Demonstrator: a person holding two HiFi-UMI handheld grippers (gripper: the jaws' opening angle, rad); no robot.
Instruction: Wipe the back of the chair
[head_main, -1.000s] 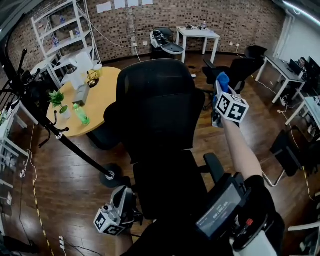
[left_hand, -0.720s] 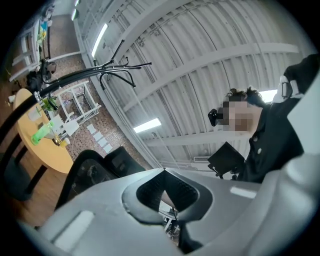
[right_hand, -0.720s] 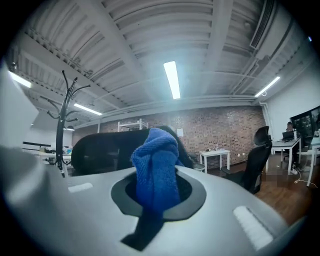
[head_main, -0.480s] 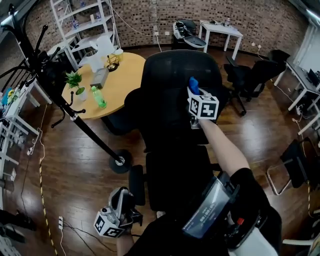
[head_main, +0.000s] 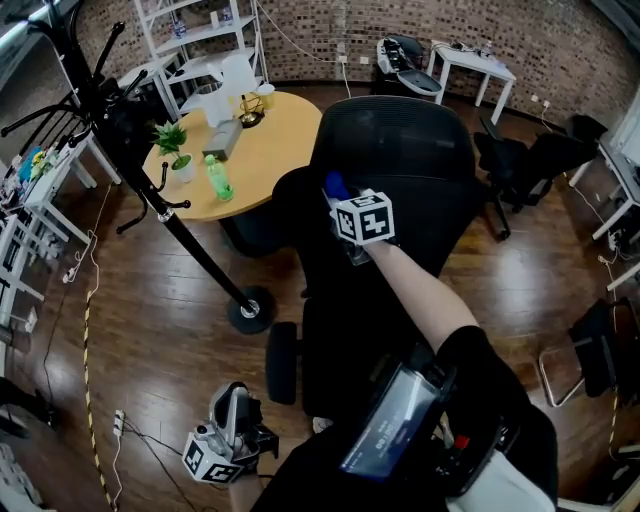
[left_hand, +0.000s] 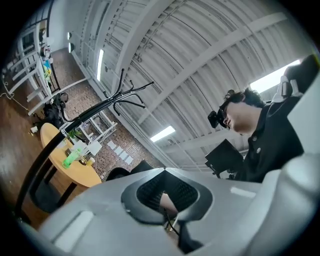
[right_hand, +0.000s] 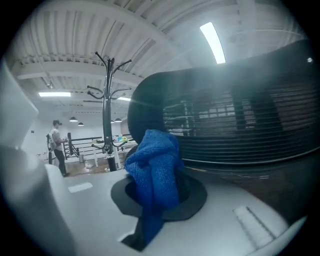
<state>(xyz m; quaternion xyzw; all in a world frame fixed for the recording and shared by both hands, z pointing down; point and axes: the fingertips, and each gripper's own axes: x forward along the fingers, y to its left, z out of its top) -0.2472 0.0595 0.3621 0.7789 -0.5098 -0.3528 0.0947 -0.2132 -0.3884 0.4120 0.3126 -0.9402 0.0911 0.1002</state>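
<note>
Brick office, wood floor | right gripper (head_main: 338, 192) jaws clamp blue cloth (head_main: 332, 183) at chair back (head_main: 400, 140), left side | left gripper (head_main: 230, 425) jaws closed, empty, low | I judge wiping under way, much left.

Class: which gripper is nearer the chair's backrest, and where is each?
Right. The right gripper, clamping a blue cloth, is up at the backrest; the left gripper hangs low near the floor, well below it.
</note>
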